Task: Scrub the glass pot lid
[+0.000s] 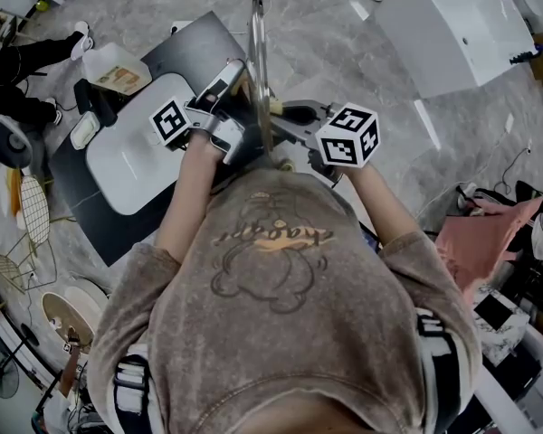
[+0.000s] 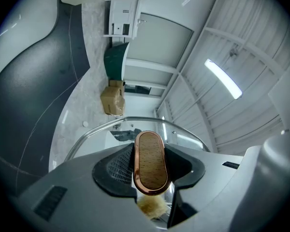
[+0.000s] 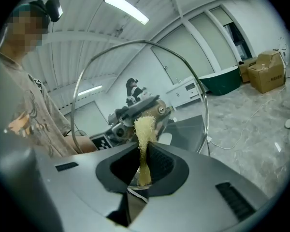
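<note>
The glass pot lid [image 1: 258, 61] stands on edge between my two grippers, with its steel rim [image 3: 135, 43] arching across the right gripper view. Its oval wooden knob [image 2: 151, 161] with a copper edge sits between the jaws of my left gripper [image 2: 151, 173], which is shut on it. On the other side of the glass, my right gripper [image 3: 144, 166] is shut on a yellowish fibrous scrubber [image 3: 144, 129] whose tip is against the glass. The scrubber [image 2: 152, 206] shows through the lid below the knob. In the head view the left gripper [image 1: 231, 120] and right gripper [image 1: 294, 125] meet at the lid.
A white tray [image 1: 136, 156] lies on a dark mat [image 1: 86, 197] below and left of the lid. A white tub [image 1: 452, 25] stands at the far right. Pink cloth [image 1: 484, 238] and clutter lie at the right, a wire rack [image 1: 32, 211] at the left. Cardboard boxes [image 3: 266, 71] stand on the floor.
</note>
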